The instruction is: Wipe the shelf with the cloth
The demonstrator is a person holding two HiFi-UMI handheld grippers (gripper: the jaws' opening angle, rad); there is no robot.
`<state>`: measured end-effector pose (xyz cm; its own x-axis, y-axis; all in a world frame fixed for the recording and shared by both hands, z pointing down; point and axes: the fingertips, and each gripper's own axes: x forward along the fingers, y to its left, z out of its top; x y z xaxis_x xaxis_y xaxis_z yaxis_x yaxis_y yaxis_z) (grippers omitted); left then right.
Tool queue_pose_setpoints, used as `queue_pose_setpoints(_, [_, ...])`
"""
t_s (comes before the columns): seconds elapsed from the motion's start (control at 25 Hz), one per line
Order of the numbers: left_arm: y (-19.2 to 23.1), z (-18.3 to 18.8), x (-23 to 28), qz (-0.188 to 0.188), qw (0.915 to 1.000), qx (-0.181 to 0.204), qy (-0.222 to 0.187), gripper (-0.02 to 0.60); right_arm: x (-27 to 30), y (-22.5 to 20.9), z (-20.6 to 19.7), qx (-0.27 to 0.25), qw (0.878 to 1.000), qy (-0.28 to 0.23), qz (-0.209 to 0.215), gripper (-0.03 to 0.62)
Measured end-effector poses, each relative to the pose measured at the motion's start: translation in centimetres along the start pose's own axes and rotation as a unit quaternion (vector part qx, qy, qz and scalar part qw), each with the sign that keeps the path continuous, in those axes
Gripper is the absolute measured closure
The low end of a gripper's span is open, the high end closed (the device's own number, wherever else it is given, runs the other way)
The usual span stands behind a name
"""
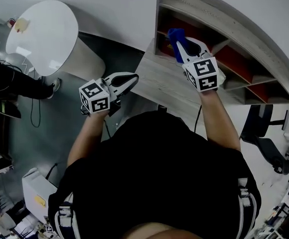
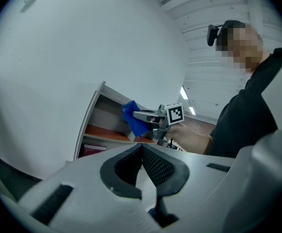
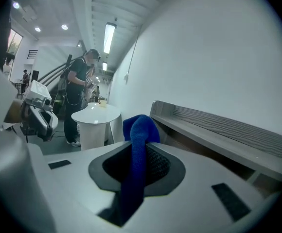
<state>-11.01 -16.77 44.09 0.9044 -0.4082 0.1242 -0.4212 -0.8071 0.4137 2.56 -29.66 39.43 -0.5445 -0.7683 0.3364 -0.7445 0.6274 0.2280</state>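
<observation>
A grey wooden shelf unit [image 1: 244, 34] with red-lined compartments stands on the desk at the upper right. My right gripper [image 1: 179, 43] is shut on a blue cloth [image 1: 175, 36], held at the shelf's lower left opening. In the right gripper view the blue cloth [image 3: 139, 144] runs between the jaws, with the shelf [image 3: 219, 125] just ahead to the right. My left gripper [image 1: 130, 79] hangs off the desk's left corner, shut and holding nothing. From the left gripper view I see the cloth [image 2: 132, 118] and the shelf [image 2: 102, 125] beyond its closed jaws.
The light wooden desk [image 1: 159, 83] carries the shelf. A round white table [image 1: 47, 34] stands to the left on the grey floor. A person [image 3: 79, 96] stands by the round white table [image 3: 95, 115] in the right gripper view. Office clutter lies at the lower left and right.
</observation>
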Motion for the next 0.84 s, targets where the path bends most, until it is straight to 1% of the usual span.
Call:
queue_pose_setpoints(0.12, [-0.3, 0.2, -0.1, -0.008, 1.0, 0.003, -0.001, 0.565, -1.7, -0.6, -0.4, 0.008, 1.0, -0.004, -0.014, 0.539])
queue_pose_setpoints(0.24, [-1.0, 0.5, -0.5, -0.021, 0.9997, -0.004, -0.007, 0.565, -3.1, -0.5, -1.5, 0.011, 1.0, 0.0, -0.023, 0.539])
queue_pose_setpoints(0.36, [-1.2, 0.8, 0.1, -0.029, 0.9996, 0.001, -0.004, 0.565, -4.6, -0.9, -2.2, 0.019, 0.999, 0.0, -0.034, 0.539])
queue_pose_setpoints(0.64, [-2.2, 0.8, 1.2, -0.047, 0.9986, 0.023, 0.003, 0.565, -8.5, -2.1, -1.2, 0.049, 0.995, -0.042, -0.074, 0.539])
queue_pose_setpoints(0.84, [-2.6, 1.1, 1.5, -0.051, 0.9984, 0.025, 0.0, 0.565, -10.7, -3.1, -1.2, 0.057, 0.992, -0.049, -0.101, 0.539])
